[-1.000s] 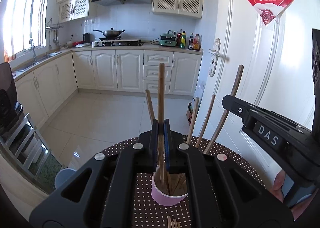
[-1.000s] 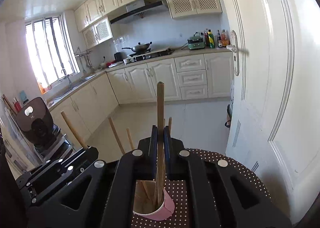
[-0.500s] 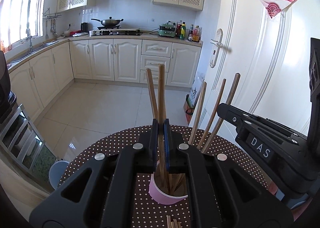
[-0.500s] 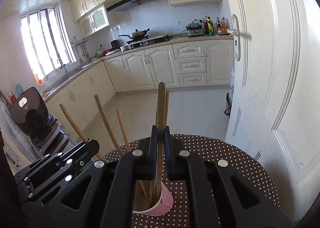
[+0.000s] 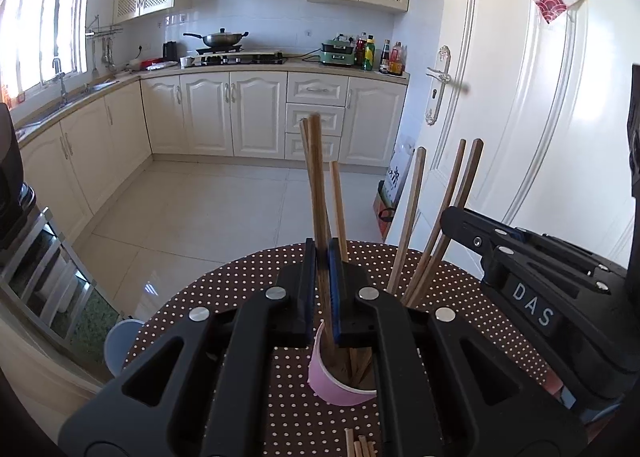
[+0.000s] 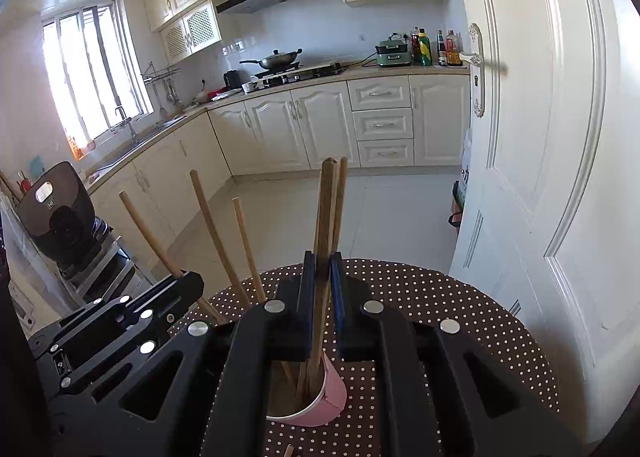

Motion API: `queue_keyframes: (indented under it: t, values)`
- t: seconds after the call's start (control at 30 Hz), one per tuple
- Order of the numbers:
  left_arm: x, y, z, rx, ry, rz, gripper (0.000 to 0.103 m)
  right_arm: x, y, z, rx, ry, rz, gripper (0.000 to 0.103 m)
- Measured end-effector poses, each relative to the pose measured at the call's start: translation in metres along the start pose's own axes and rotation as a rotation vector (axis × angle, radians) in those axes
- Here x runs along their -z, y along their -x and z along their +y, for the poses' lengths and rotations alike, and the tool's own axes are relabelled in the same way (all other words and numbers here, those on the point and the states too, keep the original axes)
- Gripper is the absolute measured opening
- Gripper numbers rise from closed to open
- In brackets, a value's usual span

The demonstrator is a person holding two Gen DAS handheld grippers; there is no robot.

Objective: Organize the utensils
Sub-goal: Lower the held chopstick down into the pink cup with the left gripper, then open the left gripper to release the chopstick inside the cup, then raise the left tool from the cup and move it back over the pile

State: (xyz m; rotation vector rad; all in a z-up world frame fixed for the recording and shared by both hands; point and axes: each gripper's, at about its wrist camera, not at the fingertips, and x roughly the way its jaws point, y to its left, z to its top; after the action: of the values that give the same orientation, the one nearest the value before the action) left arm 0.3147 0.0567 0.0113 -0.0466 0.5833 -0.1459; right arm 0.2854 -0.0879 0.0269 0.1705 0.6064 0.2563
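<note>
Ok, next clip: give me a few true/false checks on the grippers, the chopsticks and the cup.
1. The left gripper is shut on a chopstick. True.
2. The cup is blue. False: it is pink.
3. The right gripper holds a chopstick whose lower end is in the cup. True.
4. The cup lies on its side. False: it stands upright on the dotted tablecloth.
5. The cup holds only the two gripped chopsticks. False: several more lean in it.
6. Loose chopsticks lie on the cloth in front of the cup. True.
</note>
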Motion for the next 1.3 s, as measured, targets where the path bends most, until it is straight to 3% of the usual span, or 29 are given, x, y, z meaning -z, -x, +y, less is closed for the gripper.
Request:
queue_keyframes:
  t: [0.13,0.2,0.23,0.27,0.53,0.9,1.3]
  values:
    - [0.001,0.002,-0.004,-0.010,-0.020,0.006,0.009,0.001,0.001,0.000,-0.007,0.006,0.006,0.015]
    - [0.001,0.002,-0.008,-0.020,-0.031,0.008,0.024,0.001,0.004,-0.001,-0.003,0.008,0.002,0.021]
    - [0.001,0.004,-0.009,-0.024,-0.033,0.005,0.046,0.002,0.006,-0.002,0.000,0.008,-0.003,0.028]
    - [0.001,0.006,-0.010,-0.034,-0.033,-0.003,0.060,0.001,0.009,-0.003,0.001,0.003,-0.010,0.035]
    - [0.003,0.020,-0.014,-0.047,-0.029,-0.032,0.060,0.001,0.026,-0.008,-0.007,-0.001,-0.031,0.044]
    - [0.009,0.039,-0.009,-0.048,-0.018,-0.034,0.060,0.008,0.045,-0.011,0.013,-0.005,-0.033,0.045]
    - [0.024,0.066,-0.007,-0.056,-0.018,-0.048,0.074,0.026,0.076,-0.014,0.022,0.007,-0.051,0.057]
